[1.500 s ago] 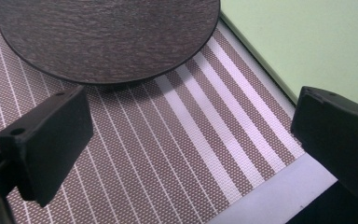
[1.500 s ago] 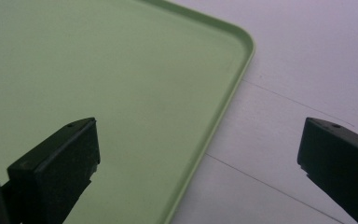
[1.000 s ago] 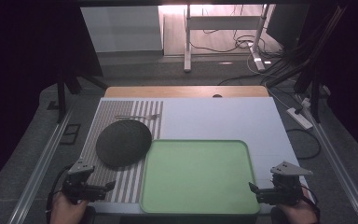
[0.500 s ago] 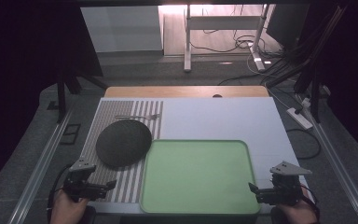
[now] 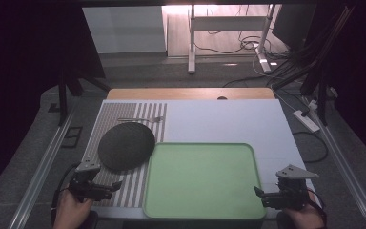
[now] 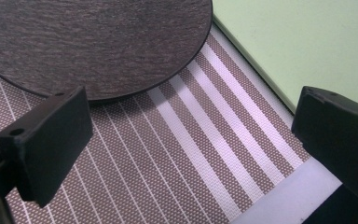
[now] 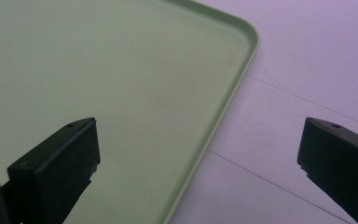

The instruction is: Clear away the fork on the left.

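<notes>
The white table (image 5: 228, 124) carries everything, and the green tray (image 5: 202, 179) on its near half serves as landmark. Left of the tray lies a striped placemat (image 5: 138, 117); on it a dark round plate (image 5: 126, 145) sits just beside the tray's far left corner. A fork (image 5: 140, 119) lies on the mat beyond the plate. The left gripper (image 5: 114, 185) hovers over the mat near the tray's left edge, jaws wide apart, holding nothing. The right gripper (image 5: 257, 192) hangs at the tray's near right corner, jaws likewise spread and empty.
</notes>
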A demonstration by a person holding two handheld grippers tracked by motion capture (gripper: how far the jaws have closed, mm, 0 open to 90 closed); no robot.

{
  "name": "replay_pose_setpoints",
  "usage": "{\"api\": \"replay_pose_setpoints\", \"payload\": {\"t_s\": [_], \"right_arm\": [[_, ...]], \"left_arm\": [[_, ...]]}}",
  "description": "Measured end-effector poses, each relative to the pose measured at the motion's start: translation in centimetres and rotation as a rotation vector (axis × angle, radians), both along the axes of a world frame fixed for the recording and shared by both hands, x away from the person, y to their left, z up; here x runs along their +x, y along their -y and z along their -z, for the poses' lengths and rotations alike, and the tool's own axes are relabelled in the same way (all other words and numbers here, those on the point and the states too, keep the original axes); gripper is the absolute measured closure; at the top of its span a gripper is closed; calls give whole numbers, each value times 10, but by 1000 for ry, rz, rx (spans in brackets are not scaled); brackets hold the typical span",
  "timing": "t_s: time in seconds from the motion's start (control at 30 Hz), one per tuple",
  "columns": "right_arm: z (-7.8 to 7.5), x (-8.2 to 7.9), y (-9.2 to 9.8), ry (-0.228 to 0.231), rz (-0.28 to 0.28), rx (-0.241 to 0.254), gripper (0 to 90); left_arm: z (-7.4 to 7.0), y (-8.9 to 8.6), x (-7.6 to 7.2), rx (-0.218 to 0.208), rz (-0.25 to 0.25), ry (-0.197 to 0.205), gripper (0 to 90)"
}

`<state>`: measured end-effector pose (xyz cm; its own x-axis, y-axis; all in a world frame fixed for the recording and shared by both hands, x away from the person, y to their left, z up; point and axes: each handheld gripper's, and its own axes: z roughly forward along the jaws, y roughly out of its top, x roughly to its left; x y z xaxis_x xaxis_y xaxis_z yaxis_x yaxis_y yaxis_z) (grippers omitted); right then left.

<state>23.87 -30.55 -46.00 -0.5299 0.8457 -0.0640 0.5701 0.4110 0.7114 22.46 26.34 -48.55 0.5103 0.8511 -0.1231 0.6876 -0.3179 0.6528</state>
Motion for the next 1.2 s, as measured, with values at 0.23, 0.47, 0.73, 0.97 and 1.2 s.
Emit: {"api": "replay_pose_setpoints", "payload": {"t_s": [0.23, 0.47, 0.73, 0.97, 1.2], "right_arm": [[0, 0, -1, -2, -3, 0, 0], [1, 0, -1, -2, -5, -1, 0], [1, 1, -1, -5, -5, -3, 0], [1, 1, -1, -7, -6, -4, 0], [1, 1, -1, -9, -6, -6, 0]], "left_arm": [[1, 1, 7, -4, 16, -10, 0], [1, -2, 20, -5, 23, -1, 0], [3, -6, 33, -6, 26, -1, 0], [5, -5, 49, -13, 18, -18, 0], [7, -6, 63, -21, 5, -33, 0]]}}
